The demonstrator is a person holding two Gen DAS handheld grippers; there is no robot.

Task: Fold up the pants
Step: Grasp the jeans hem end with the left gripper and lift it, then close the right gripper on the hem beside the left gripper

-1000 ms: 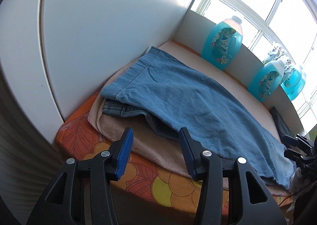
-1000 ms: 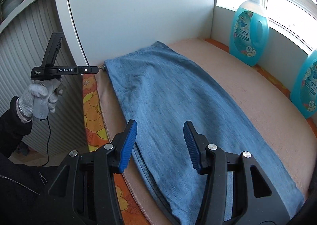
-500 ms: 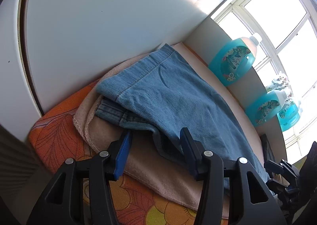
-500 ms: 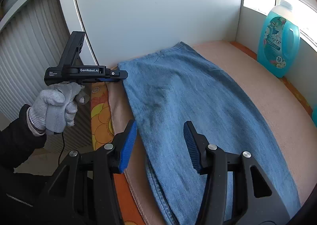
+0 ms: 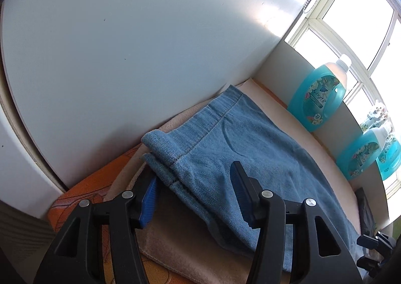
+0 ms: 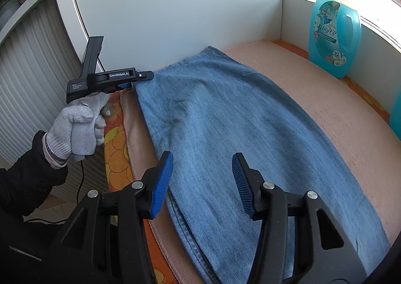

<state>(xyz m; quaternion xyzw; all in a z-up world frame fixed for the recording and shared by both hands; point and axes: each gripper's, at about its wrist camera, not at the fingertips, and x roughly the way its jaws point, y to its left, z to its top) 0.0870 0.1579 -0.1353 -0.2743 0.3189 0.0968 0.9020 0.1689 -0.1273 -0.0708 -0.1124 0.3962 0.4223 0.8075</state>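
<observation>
Blue jeans (image 5: pixel 250 153) lie folded lengthwise on a beige towel (image 5: pixel 180 239). The hem end lies by the white panel. My left gripper (image 5: pixel 194 193) straddles the near corner of that hem. Its jaws are closing, with the stacked denim edges between them and a gap still showing at each pad. In the right wrist view the left gripper (image 6: pixel 146 76) reaches that hem corner, held by a gloved hand (image 6: pixel 75 121). My right gripper (image 6: pixel 201 181) hovers open over the near long edge of the jeans (image 6: pixel 225 121), with nothing pinched.
The towel (image 6: pixel 313 88) covers an orange floral pad (image 6: pixel 115 148). A white panel (image 5: pixel 150 46) stands close behind the hem. Blue detergent bottles (image 5: pixel 318 98) (image 6: pixel 333 31) line the window ledge. A ribbed shutter (image 6: pixel 30 71) is at the left.
The left gripper has moved in to the hem corner and rolled, so the denim edge now lies between its fingers. The right gripper has shifted a little along the jeans and stays open.
</observation>
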